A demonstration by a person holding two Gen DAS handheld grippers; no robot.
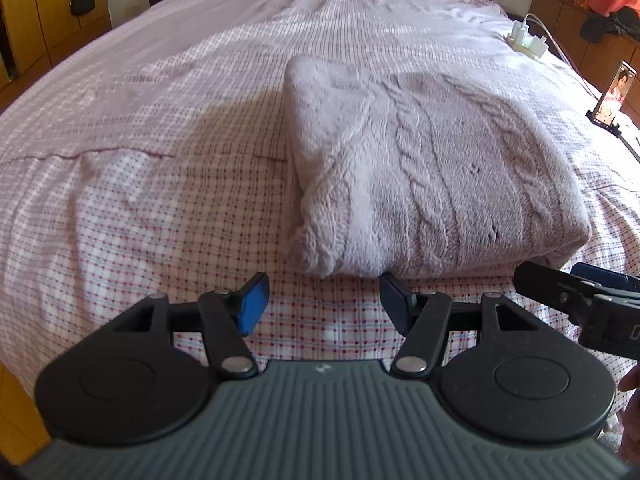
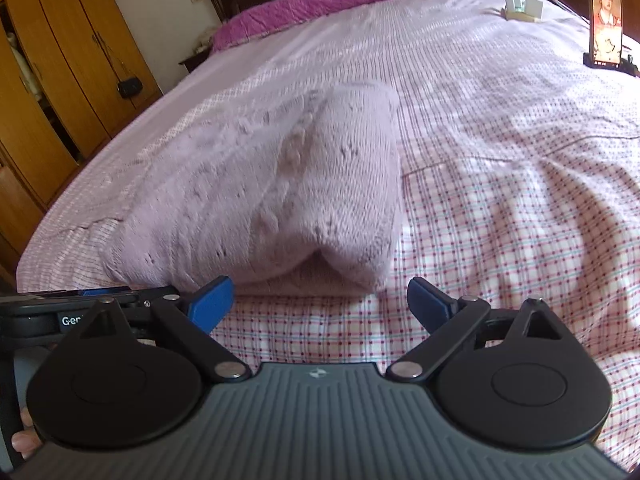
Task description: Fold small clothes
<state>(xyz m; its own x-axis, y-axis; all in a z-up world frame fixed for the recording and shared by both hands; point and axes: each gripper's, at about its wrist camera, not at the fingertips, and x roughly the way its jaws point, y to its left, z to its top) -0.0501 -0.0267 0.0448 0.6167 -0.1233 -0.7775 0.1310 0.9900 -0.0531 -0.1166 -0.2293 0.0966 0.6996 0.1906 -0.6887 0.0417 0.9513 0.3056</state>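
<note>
Nearest, the left tongs (image 1: 320,300) and right tongs (image 2: 320,300) stood released, empty, just short of the sweater (image 1: 420,168); it lay folded into a thick bundle on the bed (image 1: 140,120); folding seemed nearly finished.

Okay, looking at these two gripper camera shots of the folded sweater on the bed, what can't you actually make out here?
- Sweater, right wrist view: motion blur smears the knit.
- Its underside and inner layers: hidden by its own folds in both views.
- Phone screen text: too small.
- Right gripper, left wrist view: cut off by the right edge.
- Person: only fingertips show at the frame edges.
</note>
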